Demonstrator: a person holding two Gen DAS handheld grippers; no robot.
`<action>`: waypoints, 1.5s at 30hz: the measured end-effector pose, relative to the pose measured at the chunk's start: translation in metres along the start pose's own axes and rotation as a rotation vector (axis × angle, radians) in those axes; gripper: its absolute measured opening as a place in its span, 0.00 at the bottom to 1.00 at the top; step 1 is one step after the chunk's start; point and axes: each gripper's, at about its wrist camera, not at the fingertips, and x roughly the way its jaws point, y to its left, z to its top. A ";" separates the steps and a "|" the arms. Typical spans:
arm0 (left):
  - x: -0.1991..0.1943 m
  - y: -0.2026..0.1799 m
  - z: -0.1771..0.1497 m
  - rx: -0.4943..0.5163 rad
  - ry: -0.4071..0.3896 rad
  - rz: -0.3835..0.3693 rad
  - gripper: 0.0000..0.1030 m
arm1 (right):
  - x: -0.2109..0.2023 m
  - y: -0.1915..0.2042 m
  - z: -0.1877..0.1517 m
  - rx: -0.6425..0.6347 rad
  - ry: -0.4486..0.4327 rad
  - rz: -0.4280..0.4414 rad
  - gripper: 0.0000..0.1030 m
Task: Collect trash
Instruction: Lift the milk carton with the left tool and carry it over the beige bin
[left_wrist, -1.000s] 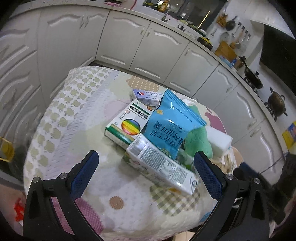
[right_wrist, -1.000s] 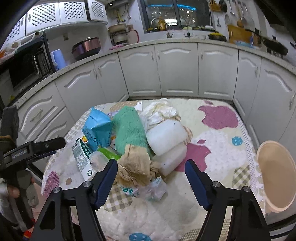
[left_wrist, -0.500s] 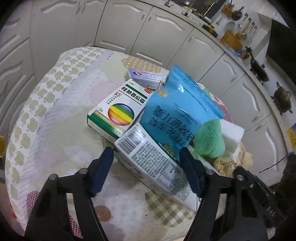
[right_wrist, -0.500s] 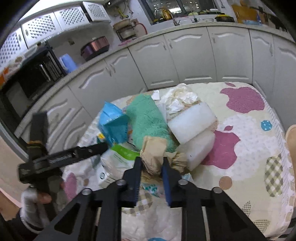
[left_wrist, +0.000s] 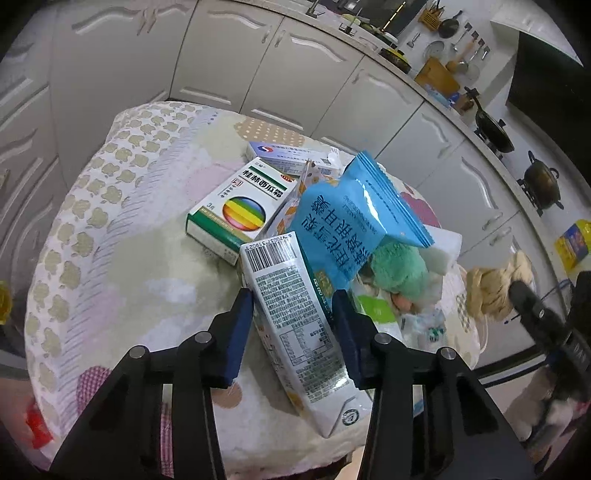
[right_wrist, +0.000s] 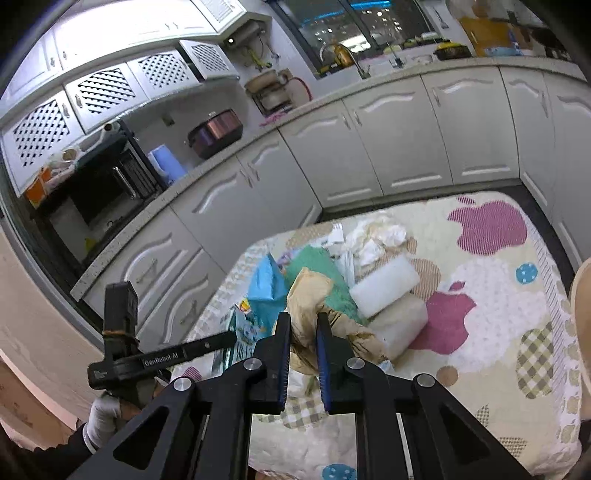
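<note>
A white drink carton (left_wrist: 306, 369) lies at the near edge of the trash pile on the patterned tablecloth (left_wrist: 129, 240). My left gripper (left_wrist: 293, 317) straddles it, its jaws closing, with both blue pads against the carton's sides. A blue snack packet (left_wrist: 351, 218) leans on the carton's far end. My right gripper (right_wrist: 303, 332) is shut on a crumpled brown paper (right_wrist: 306, 291), held a little above the pile. The same brown paper (left_wrist: 491, 288) shows at the right of the left wrist view.
A rainbow-printed medicine box (left_wrist: 240, 206), a green cloth (left_wrist: 399, 269), two white foam blocks (right_wrist: 384, 288) and crumpled tissues (right_wrist: 376, 236) lie in the pile. White kitchen cabinets (right_wrist: 406, 147) ring the table. A tan round rim (right_wrist: 581, 295) sits at the right edge.
The left jaws narrowed from wide open onto the carton as the gripper came down closer. The right jaws shut on the brown paper and lifted it off the pile.
</note>
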 end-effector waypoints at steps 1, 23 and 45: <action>-0.003 0.001 -0.001 -0.002 0.000 -0.003 0.39 | -0.003 0.002 0.002 -0.005 -0.009 -0.004 0.12; -0.009 -0.029 0.012 0.060 -0.010 -0.019 0.33 | -0.022 -0.016 0.001 -0.005 -0.026 -0.047 0.12; -0.023 -0.068 0.009 0.139 -0.012 -0.057 0.37 | -0.040 -0.041 0.003 0.009 -0.044 -0.077 0.12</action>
